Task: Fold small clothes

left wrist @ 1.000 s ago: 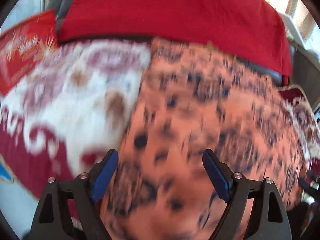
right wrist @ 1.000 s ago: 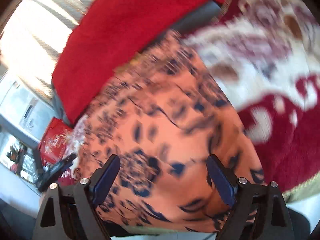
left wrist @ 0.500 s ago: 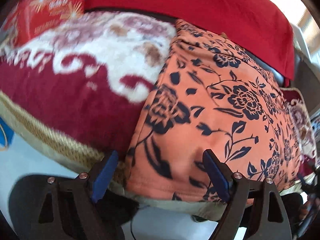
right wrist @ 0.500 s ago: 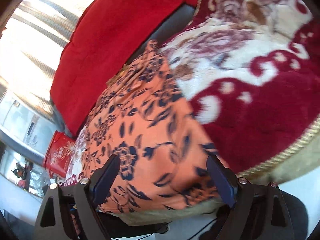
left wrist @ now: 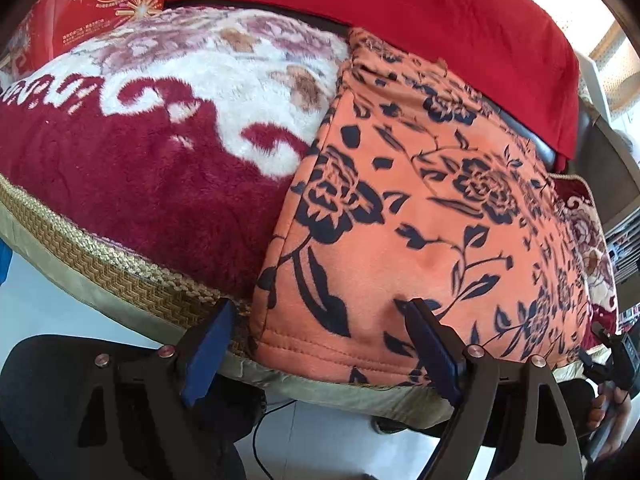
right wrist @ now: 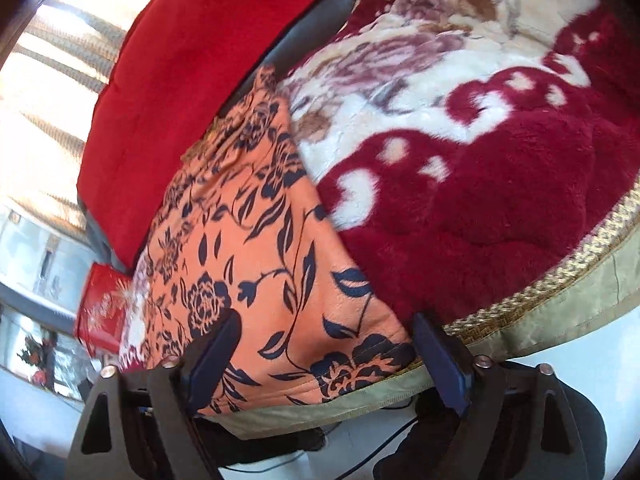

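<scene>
An orange garment with dark blue flowers [left wrist: 420, 200] lies flat on a plush red and white cushion [left wrist: 140, 168]. My left gripper [left wrist: 320, 308] is open at the garment's near left corner, and the stitched hem lies between its blue pads without being pinched. In the right wrist view the same garment [right wrist: 248, 248] runs away from me. My right gripper [right wrist: 326, 320] straddles its near right corner. Its jaws are closing, with the hem between them, and the pads do not squeeze the cloth.
A red blanket [left wrist: 400, 12] covers the seat back behind the garment. A red snack box [left wrist: 100, 8] stands at the far left. The cushion's gold braided rim [right wrist: 560, 280] overhangs a pale floor with a dark cable. A hand [left wrist: 600, 412] shows at lower right.
Both grippers have drawn back from over the middle of the garment to its near hem. The cushion's front rim and the floor have come into view. The motion blur has gone.
</scene>
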`<state>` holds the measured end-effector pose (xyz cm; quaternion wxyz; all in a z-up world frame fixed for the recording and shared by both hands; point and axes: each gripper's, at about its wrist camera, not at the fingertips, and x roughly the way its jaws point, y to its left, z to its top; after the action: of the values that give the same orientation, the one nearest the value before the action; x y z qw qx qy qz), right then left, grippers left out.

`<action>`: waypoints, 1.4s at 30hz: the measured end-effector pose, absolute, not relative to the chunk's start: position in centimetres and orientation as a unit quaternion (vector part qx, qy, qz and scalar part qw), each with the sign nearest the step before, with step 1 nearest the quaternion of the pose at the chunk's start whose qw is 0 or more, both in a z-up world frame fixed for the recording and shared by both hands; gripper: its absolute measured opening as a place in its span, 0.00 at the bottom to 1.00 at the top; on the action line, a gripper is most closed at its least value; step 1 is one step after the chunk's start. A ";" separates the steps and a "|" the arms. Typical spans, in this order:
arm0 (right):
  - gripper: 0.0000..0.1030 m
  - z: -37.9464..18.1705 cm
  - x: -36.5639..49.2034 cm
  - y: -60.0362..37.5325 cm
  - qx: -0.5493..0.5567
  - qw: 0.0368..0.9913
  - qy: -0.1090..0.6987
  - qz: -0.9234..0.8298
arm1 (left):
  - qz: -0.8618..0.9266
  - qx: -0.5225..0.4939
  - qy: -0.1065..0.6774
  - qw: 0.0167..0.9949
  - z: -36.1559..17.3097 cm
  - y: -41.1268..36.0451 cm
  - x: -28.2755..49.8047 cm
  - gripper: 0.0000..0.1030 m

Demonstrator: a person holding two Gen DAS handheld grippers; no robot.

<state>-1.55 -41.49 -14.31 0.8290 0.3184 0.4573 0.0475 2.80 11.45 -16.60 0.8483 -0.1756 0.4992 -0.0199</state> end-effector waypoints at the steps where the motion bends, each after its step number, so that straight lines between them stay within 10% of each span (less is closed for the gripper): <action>1: 0.70 -14.4 -1.4 -41.2 0.310 0.829 0.463 0.047 | -0.020 -0.172 0.502 0.847 -16.7 11.4 2.8 0.84; 4: 0.35 -14.7 -1.2 -40.8 0.305 0.824 0.474 0.054 | -0.023 -0.177 0.496 0.850 -16.6 11.5 2.6 0.78; 7: 0.34 -14.8 -1.1 -40.3 0.294 0.824 0.481 0.051 | -0.023 -0.191 0.502 0.843 -16.9 12.1 2.7 0.41; 10: 0.44 -14.8 -1.2 -40.3 0.296 0.823 0.482 0.048 | -0.029 -0.205 0.501 0.840 -16.7 12.7 2.4 0.26; 12: 0.72 -14.8 -1.0 -40.2 0.303 0.818 0.484 0.064 | -0.038 -0.196 0.499 0.843 -16.2 12.5 2.3 0.25; 15: 0.73 -14.7 -0.3 -39.4 0.278 0.821 0.493 0.071 | -0.044 -0.182 0.511 0.839 -16.5 12.0 2.8 0.41; 17: 0.62 -14.8 0.1 -38.8 0.266 0.821 0.500 0.073 | -0.052 -0.184 0.516 0.835 -16.8 11.7 3.2 0.48; 18: 0.41 -14.8 0.2 -38.7 0.258 0.821 0.505 0.069 | -0.049 -0.170 0.517 0.838 -16.7 11.2 3.3 0.47; 20: 0.09 -14.8 0.1 -39.3 0.282 0.813 0.503 0.084 | -0.055 -0.155 0.513 0.843 -16.2 10.8 3.4 0.08; 27: 0.09 -9.9 -0.9 -40.3 0.325 0.828 0.438 0.134 | -0.086 -0.180 0.435 0.878 -9.7 11.9 2.5 0.08; 42: 0.09 -13.6 0.8 -40.7 0.370 0.796 0.458 0.140 | -0.050 -0.176 0.497 0.848 -13.8 12.0 4.3 0.08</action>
<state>0.84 -40.74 -13.61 0.7959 0.3699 0.4582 0.1403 4.28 11.99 -13.80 0.8480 -0.1762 0.4974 -0.0503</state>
